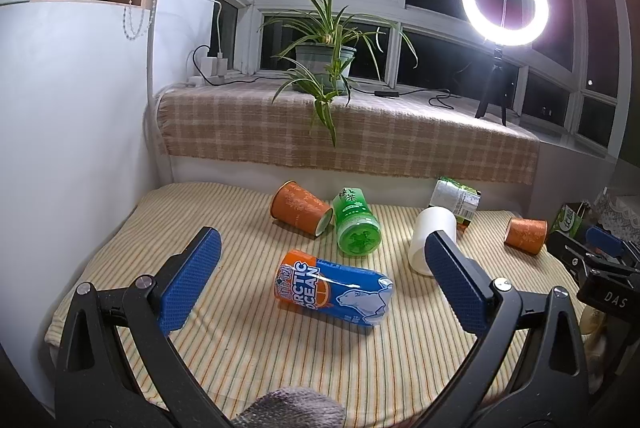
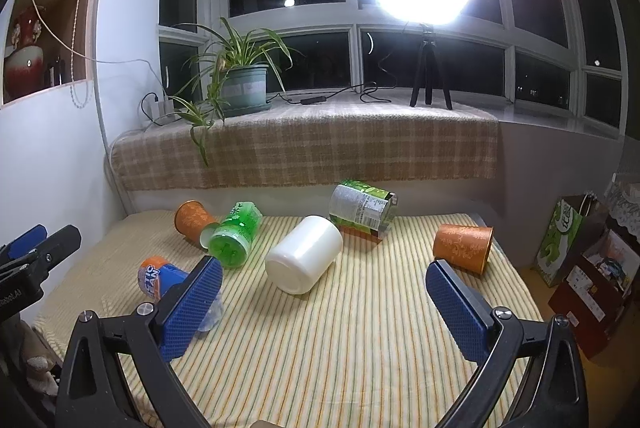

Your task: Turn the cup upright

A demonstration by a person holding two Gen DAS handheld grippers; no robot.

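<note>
Both the left gripper (image 1: 322,282) and right gripper (image 2: 324,290) hang spread, empty. White cup (image 2: 304,254) lies sideways ahead, between the right fingers (looks slick, I think), so it could roll into the green cup (image 2: 234,240).

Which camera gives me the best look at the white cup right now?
The right wrist view. The white cup lies on its side on the striped cloth, fully visible between the open right claw. In the left wrist view the same cup is partly hidden behind a pad of the open left claw.
</note>
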